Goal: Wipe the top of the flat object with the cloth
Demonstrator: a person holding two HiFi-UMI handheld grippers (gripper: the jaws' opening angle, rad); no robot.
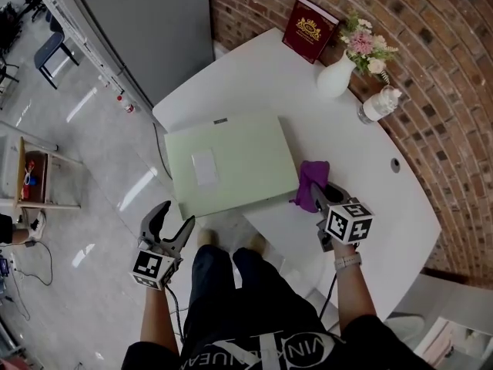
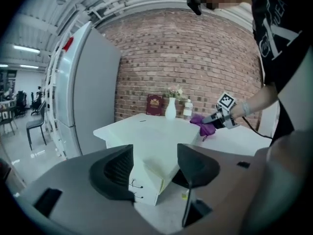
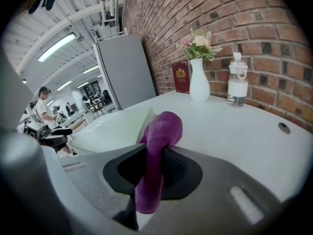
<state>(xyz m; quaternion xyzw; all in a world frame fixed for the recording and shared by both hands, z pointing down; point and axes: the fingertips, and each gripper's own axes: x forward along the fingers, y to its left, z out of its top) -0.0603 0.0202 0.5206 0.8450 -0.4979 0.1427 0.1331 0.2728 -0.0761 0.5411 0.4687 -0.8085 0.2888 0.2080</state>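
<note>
**Right tool grips cloth by the board; left tool open, empty**

The pale green flat board [image 1: 231, 164] lies flat at the surface's [image 1: 362, 176] near left corner, with a small white patch on its top. The right tool [image 1: 320, 197] is clamped on a purple cloth [image 1: 310, 177], and the right gripper view shows the cloth pinched between the jaws and bulging up past them. The cloth sits just beside the board's right edge, near that edge's front corner; I cannot tell if it touches the board. The left tool [image 1: 171, 223] is off the surface, held over the floor [image 1: 100, 168] in front of the board's near left corner. Its jaws stand apart with nothing between them.

At the surface's far edge, along the brick wall [image 1: 431, 60], stand a dark red book [image 1: 310, 29], a white vase [image 1: 336, 75] with flowers and a clear bottle [image 1: 379, 104], all well apart from the board.
</note>
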